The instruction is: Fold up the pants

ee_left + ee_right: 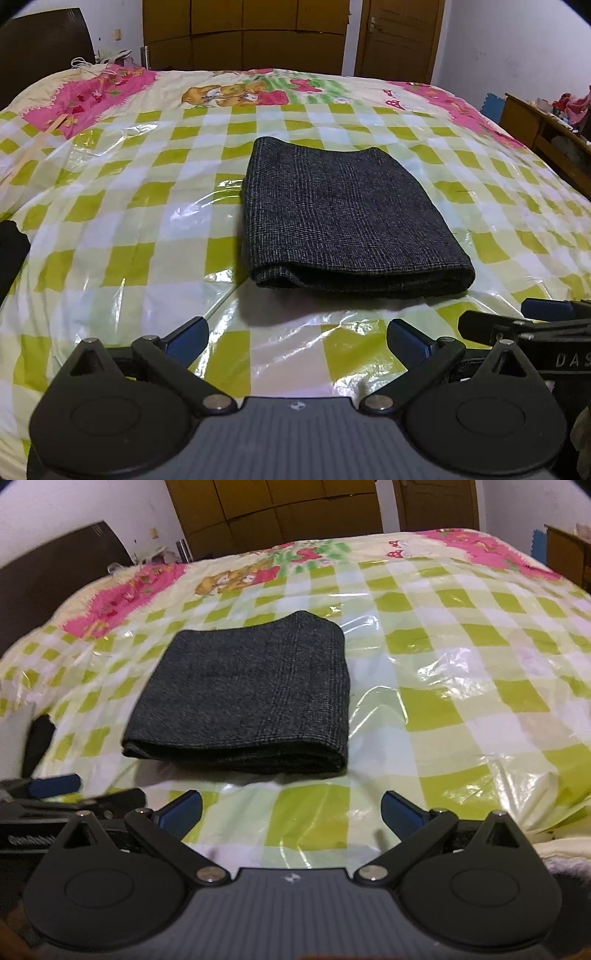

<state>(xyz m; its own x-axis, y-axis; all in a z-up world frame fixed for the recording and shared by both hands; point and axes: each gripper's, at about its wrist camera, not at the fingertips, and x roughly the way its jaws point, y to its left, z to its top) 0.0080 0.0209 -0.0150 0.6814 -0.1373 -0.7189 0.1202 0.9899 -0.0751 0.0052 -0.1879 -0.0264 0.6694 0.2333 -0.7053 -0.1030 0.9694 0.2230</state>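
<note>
The dark grey checked pants [343, 218] lie folded into a compact rectangle in the middle of the bed, also seen in the right wrist view [251, 701]. My left gripper [297, 341] is open and empty, pulled back a little short of the near folded edge. My right gripper [291, 814] is open and empty, likewise just short of the near edge. Each gripper shows at the edge of the other's view: the right one [546, 325] and the left one [44, 794].
The bed carries a green and white checked cover [147, 206] under clear plastic sheeting. A dark headboard [40, 48] stands at the left, a wooden wardrobe [243, 33] and door [399, 37] behind, a wooden cabinet [543, 129] at the right.
</note>
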